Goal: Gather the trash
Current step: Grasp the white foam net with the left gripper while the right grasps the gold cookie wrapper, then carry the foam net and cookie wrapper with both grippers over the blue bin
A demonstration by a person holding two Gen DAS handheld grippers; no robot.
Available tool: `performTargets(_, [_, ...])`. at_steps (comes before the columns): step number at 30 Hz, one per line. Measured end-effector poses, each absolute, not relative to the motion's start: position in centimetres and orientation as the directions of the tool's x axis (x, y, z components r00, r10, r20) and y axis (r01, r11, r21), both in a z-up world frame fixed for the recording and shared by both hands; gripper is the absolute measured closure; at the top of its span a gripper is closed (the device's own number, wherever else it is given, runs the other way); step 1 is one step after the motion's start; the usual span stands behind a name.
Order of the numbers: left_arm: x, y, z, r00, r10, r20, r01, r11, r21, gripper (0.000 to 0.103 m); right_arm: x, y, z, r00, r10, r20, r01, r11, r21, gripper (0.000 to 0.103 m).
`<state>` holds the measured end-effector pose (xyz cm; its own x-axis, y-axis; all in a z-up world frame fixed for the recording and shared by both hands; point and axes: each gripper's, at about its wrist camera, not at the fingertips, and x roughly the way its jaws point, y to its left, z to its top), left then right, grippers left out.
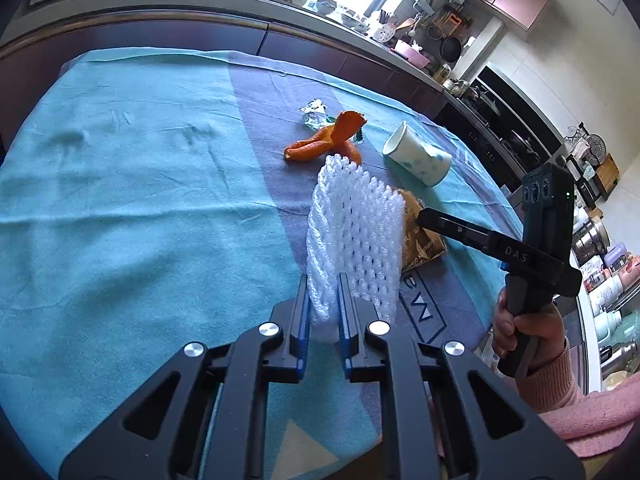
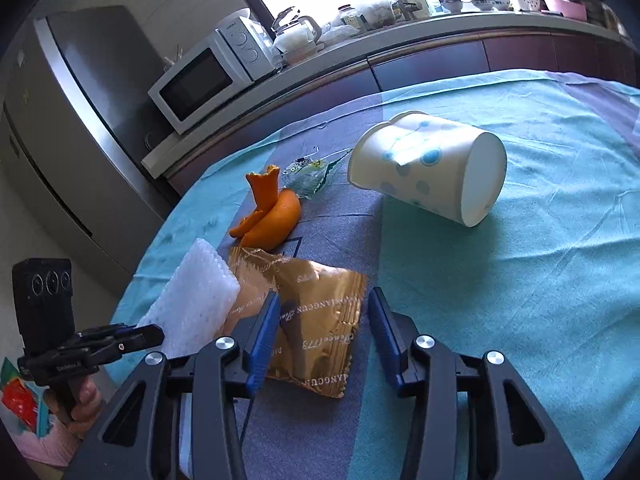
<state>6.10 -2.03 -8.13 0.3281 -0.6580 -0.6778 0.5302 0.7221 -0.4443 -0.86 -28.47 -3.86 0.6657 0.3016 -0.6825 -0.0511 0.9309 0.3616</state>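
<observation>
We have the left gripper (image 1: 324, 300) clamped on the white foam fruit net (image 1: 356, 232), pinching its near end so the rest stands up off the tablecloth (image 1: 120, 200). That looks like a carry grip: thin, soft material needs a nearly closed pinch, and holding it upright keeps it from dragging over the other scraps.

Our right gripper (image 2: 324, 320) hangs part open, jaws either side of the gold snack wrapper (image 2: 316, 320), which lies flat on the grey band of the cloth toward the near edge. The pads are not pressing on it, so no grip yet; this reads as lining up the next pick.

Remaining trash, toward the middle of the tabletop:
- orange peel (image 2: 272, 216), just beyond the wrapper's far edge
- small clear crumpled wrapper (image 2: 308, 176), just behind the peel
- paper cup (image 2: 428, 168) with blue dots, on its side, mouth pointing away from us, toward the far edge

In the way: the foam net sits just left of the wrapper and overlaps its left end in the right wrist view, so the two grippers crowd each other. The flat wrapper gives the pads little to bite. We see no bin in either view.
</observation>
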Motion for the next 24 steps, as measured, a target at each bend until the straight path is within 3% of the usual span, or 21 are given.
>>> performTargets(2, [6.2,-1.8,-8.3,0.334,-0.651,-0.681,0.523,0.73,-0.44,0.09,-0.9,-27.3,-3.8,0.667,0.24,-0.706,-0.063,0.962,0.267,0.06])
performTargets(5, [6.1,-1.4,-8.1,0.349,-0.647,-0.678,0.517,0.736,-0.437,0.09,-1.1,-26.3,-3.9,0.673,0.159,-0.723,-0.058,0.985,0.163,0.075])
performTargets(6, [5.9,-1.1,-8.0,0.353,-0.647,-0.676,0.515,0.738,-0.437,0.09,-1.1,-26.4,-3.9,0.674,0.157,-0.722,-0.058,0.985,0.16,0.083])
performTargets(9, [5.9,-0.4,-7.9,0.372,-0.638,-0.674,0.502,0.749,-0.431,0.09,-1.3,-27.1,-3.9,0.676,0.192,-0.711,-0.059,0.976,0.207,0.094])
performTargets(24, [5.6,4.7,-6.5,0.47,-0.602,-0.646,0.424,0.796,-0.432,0.09,-2.2,-25.9,1.3,0.745,0.381,-0.547,-0.204,0.911,0.358,0.099])
